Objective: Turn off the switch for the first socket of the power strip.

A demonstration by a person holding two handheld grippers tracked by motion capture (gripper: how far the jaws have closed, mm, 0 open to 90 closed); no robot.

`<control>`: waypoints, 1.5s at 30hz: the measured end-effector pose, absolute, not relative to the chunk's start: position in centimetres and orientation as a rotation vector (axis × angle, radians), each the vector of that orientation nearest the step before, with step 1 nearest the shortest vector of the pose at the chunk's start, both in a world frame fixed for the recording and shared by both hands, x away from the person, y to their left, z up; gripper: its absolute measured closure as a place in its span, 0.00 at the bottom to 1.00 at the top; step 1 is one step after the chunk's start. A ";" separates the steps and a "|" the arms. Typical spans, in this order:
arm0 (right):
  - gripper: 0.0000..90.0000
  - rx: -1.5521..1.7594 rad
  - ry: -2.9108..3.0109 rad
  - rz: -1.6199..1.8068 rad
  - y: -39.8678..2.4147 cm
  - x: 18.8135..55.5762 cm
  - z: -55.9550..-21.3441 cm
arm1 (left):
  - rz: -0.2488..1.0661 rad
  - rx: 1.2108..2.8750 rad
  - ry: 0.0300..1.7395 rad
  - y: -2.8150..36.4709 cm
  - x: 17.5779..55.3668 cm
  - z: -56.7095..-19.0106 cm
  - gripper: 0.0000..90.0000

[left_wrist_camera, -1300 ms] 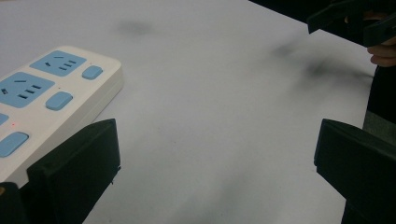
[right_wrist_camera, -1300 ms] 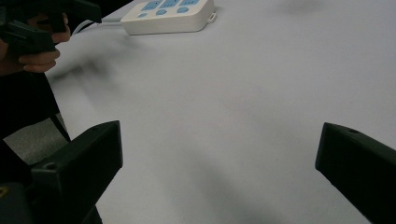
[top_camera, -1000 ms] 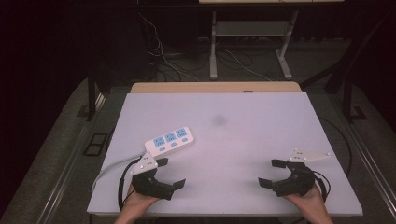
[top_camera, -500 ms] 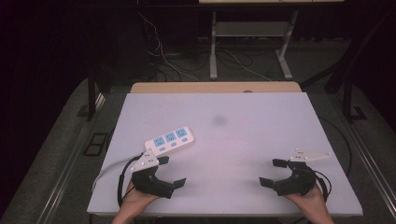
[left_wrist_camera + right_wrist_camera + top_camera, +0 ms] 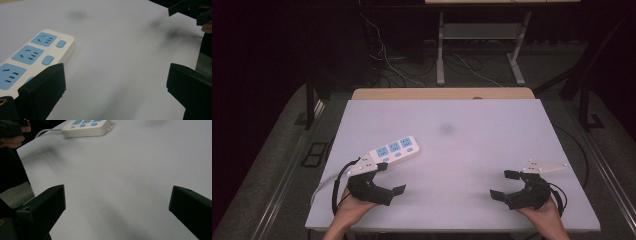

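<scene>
White power strip [image 5: 394,149] lies beside the wide-open, empty left hand-held gripper [image 5: 393,177]; right hand-held gripper [image 5: 503,185] likewise.

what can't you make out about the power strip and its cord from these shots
- Power strip, high view: near end hidden behind the left gripper.
- Left gripper view: its own jaw covers the strip's near corner; the frame edge cuts it off.
- Cord, right gripper view: passes behind the person's hand; plug end unseen.
- Socket markings: too small.
</scene>
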State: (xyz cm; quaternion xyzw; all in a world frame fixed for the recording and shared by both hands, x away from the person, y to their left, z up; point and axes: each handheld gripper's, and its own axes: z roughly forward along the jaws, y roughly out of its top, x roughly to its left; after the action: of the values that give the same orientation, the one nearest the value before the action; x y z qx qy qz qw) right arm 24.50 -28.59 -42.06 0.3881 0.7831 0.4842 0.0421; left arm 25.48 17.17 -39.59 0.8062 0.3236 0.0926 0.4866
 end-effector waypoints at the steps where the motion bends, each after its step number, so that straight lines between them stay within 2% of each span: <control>1: 0.00 1.189 2.395 1.482 -28.6 24.5 -42.1 | 0.226 1.965 0.790 17.3 25.6 -39.5 0.01; 45: 0.00 1.193 2.410 1.469 -28.5 24.5 -42.3 | 0.257 2.057 0.834 20.0 29.9 -35.8 0.01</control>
State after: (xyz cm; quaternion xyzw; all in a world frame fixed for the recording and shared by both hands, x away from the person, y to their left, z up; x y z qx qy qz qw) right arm 24.52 -28.50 -42.27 0.3891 0.7860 0.4789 0.0386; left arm 29.89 20.00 -35.79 0.8274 0.3354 0.1033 0.4384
